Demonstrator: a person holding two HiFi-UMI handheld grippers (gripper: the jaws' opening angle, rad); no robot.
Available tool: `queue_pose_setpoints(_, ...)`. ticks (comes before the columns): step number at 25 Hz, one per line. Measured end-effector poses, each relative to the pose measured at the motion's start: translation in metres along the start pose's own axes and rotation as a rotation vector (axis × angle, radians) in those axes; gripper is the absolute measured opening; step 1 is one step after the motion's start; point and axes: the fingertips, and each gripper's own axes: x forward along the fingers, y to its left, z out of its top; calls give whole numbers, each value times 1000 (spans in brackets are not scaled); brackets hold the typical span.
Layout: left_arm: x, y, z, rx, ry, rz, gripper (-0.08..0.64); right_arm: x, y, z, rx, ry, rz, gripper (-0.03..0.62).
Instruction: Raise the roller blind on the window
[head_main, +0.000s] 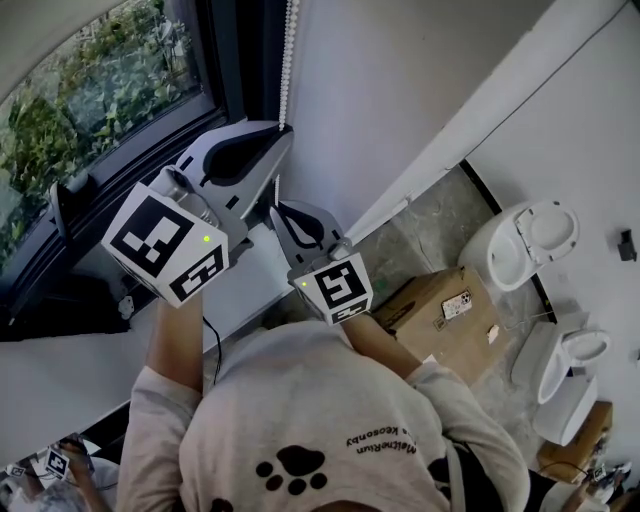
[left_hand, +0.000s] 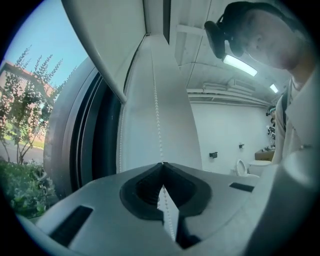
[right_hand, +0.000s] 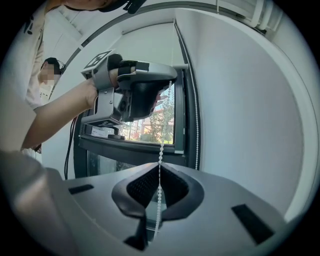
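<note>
Bead chain (head_main: 288, 60) of the roller blind is shown hanging down the white wall (head_main: 400, 80), just beside the right edge of the dark-framed window (head_main: 90, 90), through which green foliage is seen; the fabric of the blind cannot be identified with certainty in any view. In the head view the person (head_main: 300, 440), dressed in a light shirt printed with a paw mark, is seen facing the window with both forearms raised towards the chain. On the grey floor to the right, a cardboard box (head_main: 440, 305) and two white toilets (head_main: 525, 240) are shown, well apart from the window. The left gripper (left_hand: 161, 164) is held higher than the right gripper (right_hand: 160, 165), and both are set on the same strand of the chain, one above the other. In the left gripper view the jaws are shown closed together, with the strand pinched at their tips and running upward along the wall. In the right gripper view the jaws are likewise closed on the strand, which is drawn straight up from them to the left gripper above. A second strand (right_hand: 197, 125) is seen hanging alongside the window frame, apart from both grippers.
</note>
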Motion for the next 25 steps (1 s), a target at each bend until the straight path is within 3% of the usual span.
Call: queue_pose_setpoints(25,-8,-1,-89,-105,-5,70,8,8,6,-89,29,161,35,12)
